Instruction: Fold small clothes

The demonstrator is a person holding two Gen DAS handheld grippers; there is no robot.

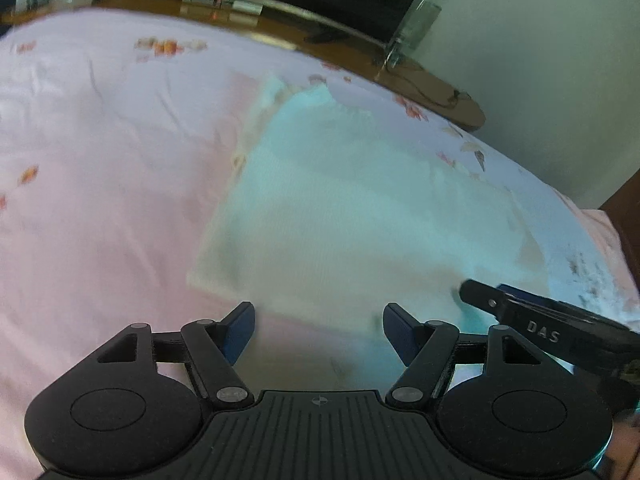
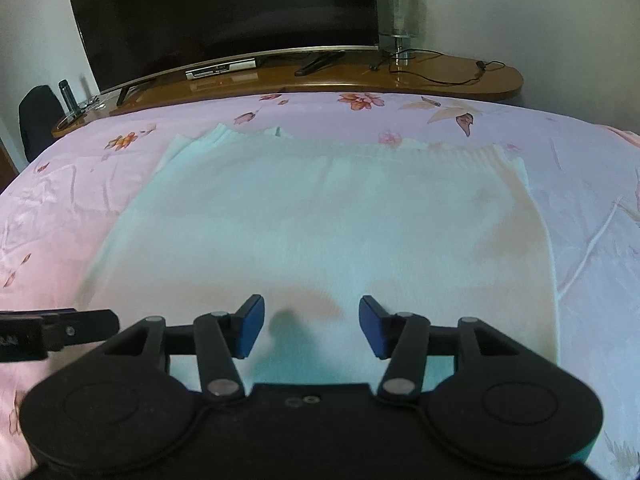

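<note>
Garment [image 2: 320, 220] looks soft, light, limp: pinch its near hem. Left gripper [image 1: 318, 330] and right gripper [image 2: 311, 326] gape, both empty.

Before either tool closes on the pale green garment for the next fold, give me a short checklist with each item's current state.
1. Left tool open, nothing between its pads: ok.
2. Right tool open, nothing between its pads: ok.
3. Pale green garment lies spread flat on the pink floral bedsheet: ok.
4. Garment's near edge reachable by the left tool: ok, its near left corner lies just ahead of the fingers.
5. The tools are clear of each other: ok, side by side, apart.
6. How many layers are already folded: cannot tell, the left view is blurred.
</note>
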